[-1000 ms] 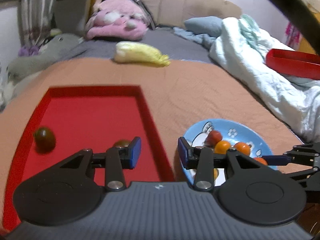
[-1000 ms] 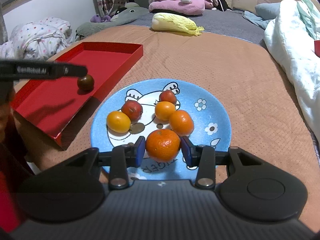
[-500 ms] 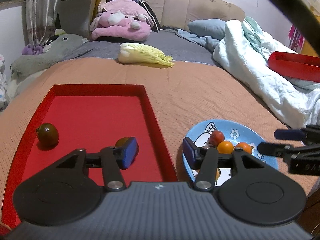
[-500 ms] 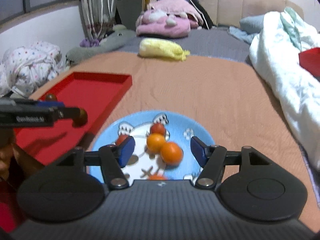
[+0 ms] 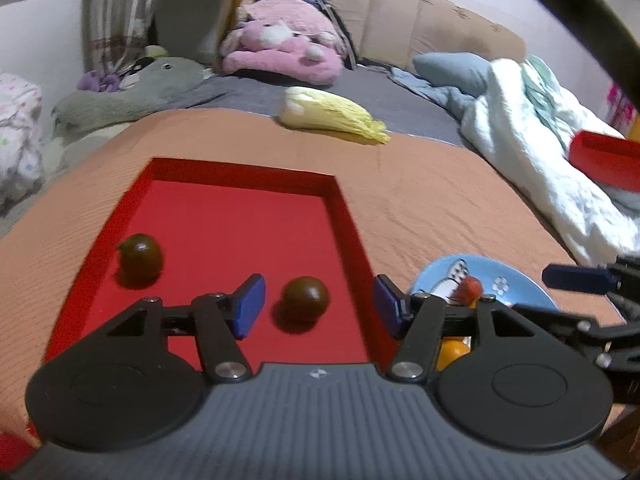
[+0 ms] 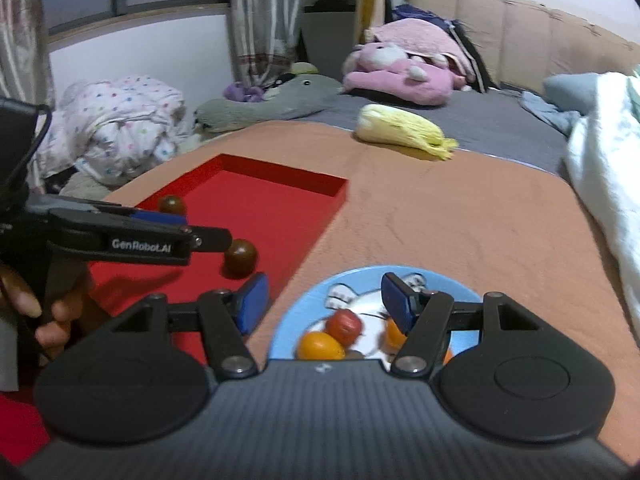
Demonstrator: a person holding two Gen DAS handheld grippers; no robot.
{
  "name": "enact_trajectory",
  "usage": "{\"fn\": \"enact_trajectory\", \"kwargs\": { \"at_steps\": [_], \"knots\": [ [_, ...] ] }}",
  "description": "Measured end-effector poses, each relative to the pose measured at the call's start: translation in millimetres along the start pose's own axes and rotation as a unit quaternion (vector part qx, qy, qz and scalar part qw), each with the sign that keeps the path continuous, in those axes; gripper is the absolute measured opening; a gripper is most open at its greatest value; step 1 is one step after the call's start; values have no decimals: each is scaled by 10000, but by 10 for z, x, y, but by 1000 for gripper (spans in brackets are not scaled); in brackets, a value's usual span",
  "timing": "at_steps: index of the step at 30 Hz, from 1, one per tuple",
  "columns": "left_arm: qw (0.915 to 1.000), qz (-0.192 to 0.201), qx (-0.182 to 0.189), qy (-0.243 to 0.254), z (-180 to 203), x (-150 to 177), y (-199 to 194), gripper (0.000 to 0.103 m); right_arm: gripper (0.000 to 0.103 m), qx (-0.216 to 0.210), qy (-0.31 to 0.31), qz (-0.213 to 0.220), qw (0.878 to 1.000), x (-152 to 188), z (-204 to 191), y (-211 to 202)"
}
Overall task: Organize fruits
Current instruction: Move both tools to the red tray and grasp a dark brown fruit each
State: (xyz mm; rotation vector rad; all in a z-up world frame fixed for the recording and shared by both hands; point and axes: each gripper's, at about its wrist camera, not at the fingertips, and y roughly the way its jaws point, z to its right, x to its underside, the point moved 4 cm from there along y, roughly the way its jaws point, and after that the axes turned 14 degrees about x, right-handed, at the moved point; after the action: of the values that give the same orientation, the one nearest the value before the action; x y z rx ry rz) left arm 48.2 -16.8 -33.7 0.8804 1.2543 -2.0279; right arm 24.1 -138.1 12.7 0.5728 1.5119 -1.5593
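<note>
A red tray (image 5: pixel 240 184) lies on the orange bedspread with two dark brown fruits in it: one at its left side (image 5: pixel 141 257) and one near its front (image 5: pixel 305 295). My left gripper (image 5: pixel 318 306) is open and empty above the tray's front, the nearer fruit between its fingertips' line of sight. A blue plate (image 6: pixel 360 280) right of the tray holds several orange and red fruits, such as a red one (image 6: pixel 345 322) and an orange one (image 6: pixel 320 346). My right gripper (image 6: pixel 324 302) is open and empty above the plate's near edge.
A yellow-white cabbage (image 5: pixel 330 118) lies at the far edge of the bedspread. Pink (image 5: pixel 280 50) and grey (image 5: pixel 132 88) plush toys sit behind. A white duvet (image 5: pixel 540 152) and a second red tray (image 5: pixel 604 160) are at the right.
My right gripper has opened, let go of the large orange on the plate and pulled back and up. My left gripper has opened wider and drawn back, showing the second dark fruit.
</note>
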Motion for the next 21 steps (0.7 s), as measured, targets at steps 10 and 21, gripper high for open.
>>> {"fn": "enact_trajectory", "kwargs": {
  "at_steps": [10, 21],
  "knots": [
    [9951, 225, -746, -603, -432, -37, -255, 71, 65, -483, -482, 11, 9977, -65, -586, 191],
    [9892, -139, -1225, -791, -851, -9, -256, 71, 64, -565, -742, -362, 9950, -136, -987, 725]
  ]
}}
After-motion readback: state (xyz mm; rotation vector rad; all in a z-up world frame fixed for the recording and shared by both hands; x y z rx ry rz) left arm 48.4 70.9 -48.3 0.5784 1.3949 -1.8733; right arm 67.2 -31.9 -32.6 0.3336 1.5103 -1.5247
